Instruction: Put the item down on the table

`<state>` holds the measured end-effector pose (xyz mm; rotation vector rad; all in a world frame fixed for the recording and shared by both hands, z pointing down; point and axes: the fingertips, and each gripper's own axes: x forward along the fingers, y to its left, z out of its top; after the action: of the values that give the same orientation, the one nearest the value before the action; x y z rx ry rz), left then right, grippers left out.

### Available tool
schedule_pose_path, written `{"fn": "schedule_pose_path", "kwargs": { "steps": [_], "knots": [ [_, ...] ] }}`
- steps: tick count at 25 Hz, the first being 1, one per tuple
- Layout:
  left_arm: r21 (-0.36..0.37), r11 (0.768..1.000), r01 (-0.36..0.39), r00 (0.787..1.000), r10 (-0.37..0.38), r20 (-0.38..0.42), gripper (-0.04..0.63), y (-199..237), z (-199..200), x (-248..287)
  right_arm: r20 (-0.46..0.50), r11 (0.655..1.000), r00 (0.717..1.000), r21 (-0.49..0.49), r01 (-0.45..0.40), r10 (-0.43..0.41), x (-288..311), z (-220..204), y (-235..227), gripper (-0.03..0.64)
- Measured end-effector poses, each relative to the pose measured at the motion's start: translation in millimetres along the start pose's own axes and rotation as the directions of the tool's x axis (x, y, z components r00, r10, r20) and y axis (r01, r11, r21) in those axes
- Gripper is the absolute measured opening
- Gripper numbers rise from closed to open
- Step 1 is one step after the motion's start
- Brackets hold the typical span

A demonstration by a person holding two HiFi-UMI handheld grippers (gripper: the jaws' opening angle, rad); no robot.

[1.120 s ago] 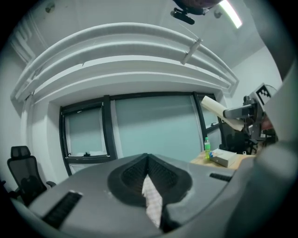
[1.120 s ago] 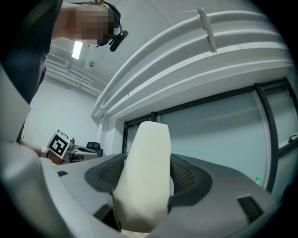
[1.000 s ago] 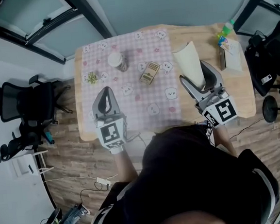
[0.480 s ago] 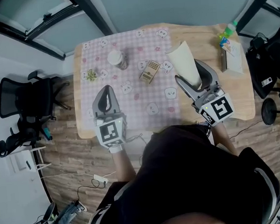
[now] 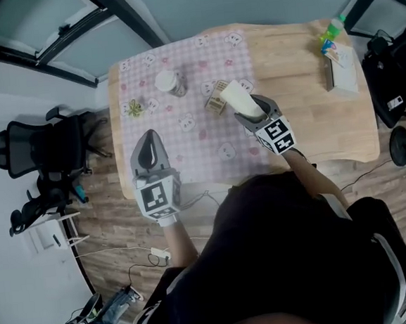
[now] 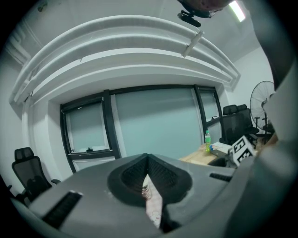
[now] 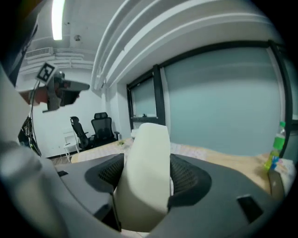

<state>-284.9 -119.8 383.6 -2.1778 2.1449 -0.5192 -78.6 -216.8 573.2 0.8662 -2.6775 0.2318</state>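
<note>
Your R gripper (image 5: 249, 111) pinched the cream-white tall rounded item (image 5: 237, 95) b/w its two jaws. The jaws stood part-way apart b/c the item is fat. The dark ribbed pads (image 7: 192, 174) pressed on both its sides, low down, so most of it stuck out past the tips. That grip prob. kept it from slipping while you carried it.

Your L gripper (image 5: 149, 143) had its jaws pressed together w/ nothing in them. It hung near the front edge of the table, out of the way, b/c this job needs one gripper only.

The item was over the right edge of the pink checked cloth (image 5: 182, 89) on the light wooden table (image 5: 311, 106). It was just beside the small tan box (image 5: 215, 104). I couldn't tell if its end touched the cloth yet.

The glass jar w/ a white lid (image 5: 168, 84) and the green bottle (image 5: 331, 32) stood well apart from it, so they were no worry. The tan box was the thing to watch, as a bump could knock it.
</note>
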Motion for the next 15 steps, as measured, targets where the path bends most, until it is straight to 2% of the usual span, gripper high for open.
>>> {"fn": "schedule_pose_path", "kwargs": {
  "steps": [2, 4, 7, 10, 12, 15],
  "knots": [
    [0.012, 1.000, 0.016, 1.000, -0.016, -0.013, 0.000, -2, -1, -1, -0.112, 1.000, 0.994, -0.004, -0.003, 0.002, 25, -52, 4, 0.316],
    [0.029, 0.999, 0.030, 0.999, -0.029, -0.022, 0.000, -5, -1, 0, -0.213, 0.997, 0.977, -0.068, -0.027, 0.012, 44, -98, 12, 0.316],
    [0.043, 0.998, 0.046, 0.999, -0.045, -0.025, 0.000, -10, 1, -1, -0.334, 0.984, 0.941, -0.150, -0.100, 0.045, 55, -151, 29, 0.316],
    [0.064, 0.996, 0.056, 0.998, -0.054, -0.033, 0.000, -11, 2, -4, -0.441, 0.975, 0.895, -0.166, -0.151, 0.063, 59, -194, 37, 0.316],
    [0.072, 0.996, 0.051, 0.998, -0.048, -0.040, 0.000, -9, 1, -8, -0.469, 0.976, 0.880, -0.148, -0.157, 0.071, 59, -215, 38, 0.316],
    [0.054, 0.998, 0.033, 0.998, -0.030, -0.060, 0.000, -5, -9, -14, -0.432, 0.980, 0.899, -0.132, -0.146, 0.076, 60, -218, 37, 0.314]
  ]
}}
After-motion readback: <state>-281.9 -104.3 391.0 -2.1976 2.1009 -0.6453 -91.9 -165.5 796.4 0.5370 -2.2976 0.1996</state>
